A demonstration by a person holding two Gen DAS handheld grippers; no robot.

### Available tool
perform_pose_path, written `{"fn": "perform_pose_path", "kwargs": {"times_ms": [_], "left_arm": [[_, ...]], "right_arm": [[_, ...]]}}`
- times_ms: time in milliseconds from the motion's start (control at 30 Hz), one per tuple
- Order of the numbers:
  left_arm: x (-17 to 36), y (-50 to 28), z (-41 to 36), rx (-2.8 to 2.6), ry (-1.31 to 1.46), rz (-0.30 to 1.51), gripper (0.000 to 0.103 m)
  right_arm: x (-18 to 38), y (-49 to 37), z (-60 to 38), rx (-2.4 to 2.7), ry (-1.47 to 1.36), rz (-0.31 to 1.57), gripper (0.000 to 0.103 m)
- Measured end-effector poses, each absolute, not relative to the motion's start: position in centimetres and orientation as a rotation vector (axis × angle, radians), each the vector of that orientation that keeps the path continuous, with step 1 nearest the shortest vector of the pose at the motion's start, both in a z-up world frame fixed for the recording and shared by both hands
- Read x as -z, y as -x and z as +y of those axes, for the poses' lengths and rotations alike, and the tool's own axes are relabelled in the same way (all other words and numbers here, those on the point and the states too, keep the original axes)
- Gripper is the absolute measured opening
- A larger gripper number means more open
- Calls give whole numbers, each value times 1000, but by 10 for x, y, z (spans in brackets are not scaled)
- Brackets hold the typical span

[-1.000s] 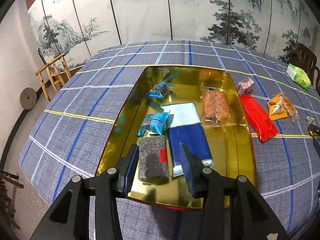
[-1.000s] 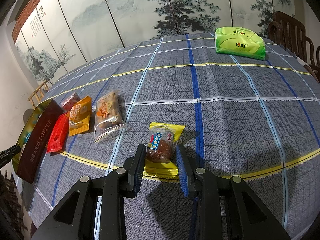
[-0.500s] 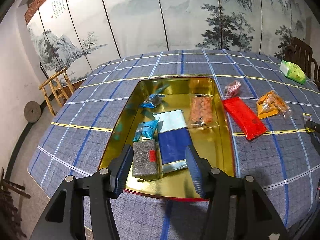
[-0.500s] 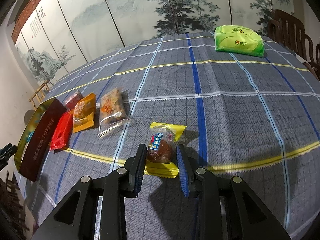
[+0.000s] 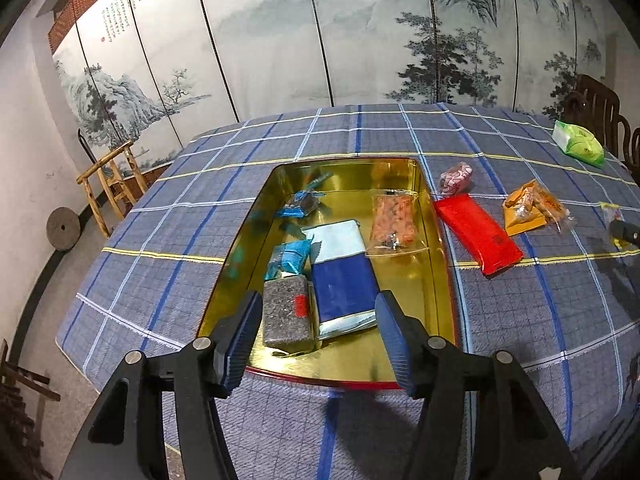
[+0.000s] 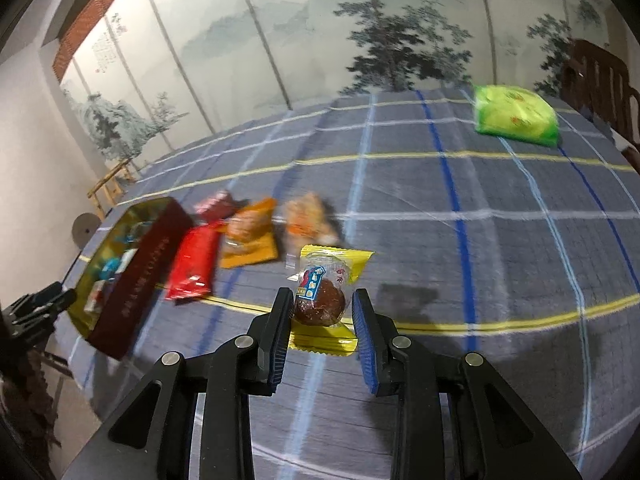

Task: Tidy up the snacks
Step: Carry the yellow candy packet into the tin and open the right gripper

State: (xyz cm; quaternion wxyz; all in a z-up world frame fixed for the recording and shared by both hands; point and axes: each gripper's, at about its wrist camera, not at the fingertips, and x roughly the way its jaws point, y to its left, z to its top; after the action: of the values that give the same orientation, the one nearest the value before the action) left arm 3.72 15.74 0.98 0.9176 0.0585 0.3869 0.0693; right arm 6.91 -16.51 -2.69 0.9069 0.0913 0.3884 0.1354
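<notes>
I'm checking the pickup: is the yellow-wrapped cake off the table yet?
Apparently lifted. In the right wrist view the yellow-wrapped cake sits pinched between the right gripper fingers, its shadow cast apart on the tablecloth.

Yellow-edged clear packet [image 6: 325, 296] holding a brown cake, lifted off the cloth between right claw [image 6: 322, 328] fingers.

Calligraphy columns with red seals stand on the folding screen's [image 5: 120, 20] leftmost panel, too small to read. Print on the snack wrappers is illegible.
</notes>
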Motion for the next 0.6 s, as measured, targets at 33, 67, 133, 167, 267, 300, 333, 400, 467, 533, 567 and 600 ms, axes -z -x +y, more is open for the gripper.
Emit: {"fn": "perform_pose_path", "kwargs": {"times_ms": [33, 67, 133, 167, 267, 300, 333, 400, 467, 533, 567, 600], "left_arm": [[-10, -36, 159, -144, -120, 793, 62], [-9, -34, 160, -149, -121, 789, 64], [-9, -32, 163, -158, -126, 784, 67], [-9, -31, 164, -160, -127, 783, 67], [-8, -30, 169, -167, -128, 783, 67], [-8, -29, 171, -168, -128, 784, 67], [-7, -29, 172, -169, -128, 785, 67], [-5, -28, 176, -171, -122, 790, 67], [-3, -27, 180, -173, -115, 795, 67], [-1, -26, 185, -176, -109, 802, 68], [0, -26, 187, -178, -105, 805, 68], [1, -25, 189, -179, -101, 808, 68]], "right_arm": [[23, -69, -158, -294, -182, 799, 31], [19, -70, -151, -309, -175, 795, 32], [11, -71, -136, -338, -157, 788, 32], [7, -71, -126, -357, -146, 783, 32], [-4, -73, -101, -406, -119, 773, 32], [-6, -74, -94, -419, -111, 771, 32], [-8, -74, -86, -433, -101, 768, 32], [-12, -76, -70, -460, -81, 767, 32], [-14, -78, -53, -486, -64, 769, 32], [-15, -81, -41, -505, -54, 772, 32], [-15, -82, -34, -516, -50, 775, 32], [-16, -84, -27, -528, -47, 778, 32]]}}
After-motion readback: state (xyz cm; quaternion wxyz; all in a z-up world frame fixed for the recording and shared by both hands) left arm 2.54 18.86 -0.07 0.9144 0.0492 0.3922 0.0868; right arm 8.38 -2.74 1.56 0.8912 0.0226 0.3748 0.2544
